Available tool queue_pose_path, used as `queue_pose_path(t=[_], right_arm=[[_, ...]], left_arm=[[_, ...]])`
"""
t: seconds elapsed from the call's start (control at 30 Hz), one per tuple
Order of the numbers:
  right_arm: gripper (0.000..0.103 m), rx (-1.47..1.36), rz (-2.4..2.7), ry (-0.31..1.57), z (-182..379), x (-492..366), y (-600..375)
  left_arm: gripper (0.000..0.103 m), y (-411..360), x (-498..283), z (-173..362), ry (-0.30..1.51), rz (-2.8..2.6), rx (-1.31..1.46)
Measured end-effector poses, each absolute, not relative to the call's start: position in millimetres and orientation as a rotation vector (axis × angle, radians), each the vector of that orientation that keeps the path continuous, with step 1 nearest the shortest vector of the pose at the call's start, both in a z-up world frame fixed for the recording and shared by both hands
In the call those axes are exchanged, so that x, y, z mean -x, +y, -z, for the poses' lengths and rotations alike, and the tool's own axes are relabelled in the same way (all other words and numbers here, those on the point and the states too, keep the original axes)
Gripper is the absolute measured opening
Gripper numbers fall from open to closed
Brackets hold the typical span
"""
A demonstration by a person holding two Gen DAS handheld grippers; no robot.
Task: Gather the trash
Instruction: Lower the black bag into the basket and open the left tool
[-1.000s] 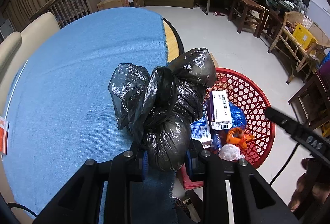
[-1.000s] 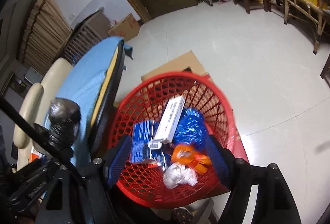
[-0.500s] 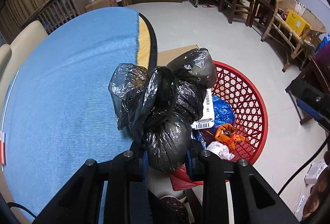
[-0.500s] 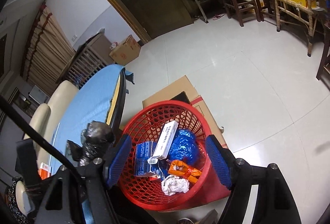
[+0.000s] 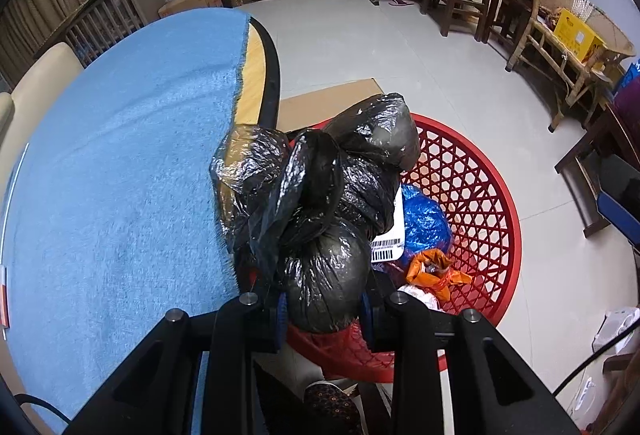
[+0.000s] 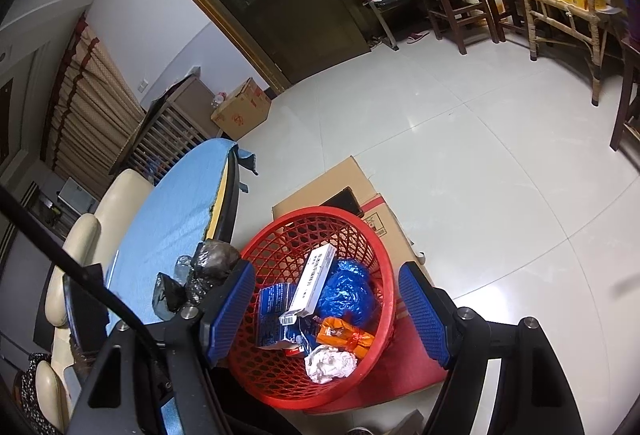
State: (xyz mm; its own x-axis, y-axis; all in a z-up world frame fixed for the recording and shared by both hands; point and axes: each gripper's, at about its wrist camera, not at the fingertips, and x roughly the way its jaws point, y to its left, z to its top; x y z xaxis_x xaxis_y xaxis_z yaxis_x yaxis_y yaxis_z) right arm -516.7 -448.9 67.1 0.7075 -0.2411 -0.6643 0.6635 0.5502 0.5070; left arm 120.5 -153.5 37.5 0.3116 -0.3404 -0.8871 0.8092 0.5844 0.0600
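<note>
At left, blue cloth covers round table. Left gripper pinching knotted black trash bag, bag hanging over gap between table edge and near rim of red basket. In basket: white box, blue bag, orange wrapper, crumpled paper. Far right, right gripper spread, nothing between pads. Risk: release now drops bag on rim, bag bounces to floor; loose plastic may snag pad.
</note>
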Motion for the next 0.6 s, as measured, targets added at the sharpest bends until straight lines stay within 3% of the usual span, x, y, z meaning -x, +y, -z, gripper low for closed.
queue_pose_path(t=[0.53,0.6], right_arm=[[0.078,-0.822,0.573,0.55,-73.7,524.9,-450.5],[0.078,-0.82,0.575,0.546,-75.9,526.4,-450.8]], left_arm=[[0.032,-173.4,-126.6,-21.0,1.023,0.776,-0.58],[0.043,-178.3,-127.8,-19.0,1.041,0.796,-0.575]])
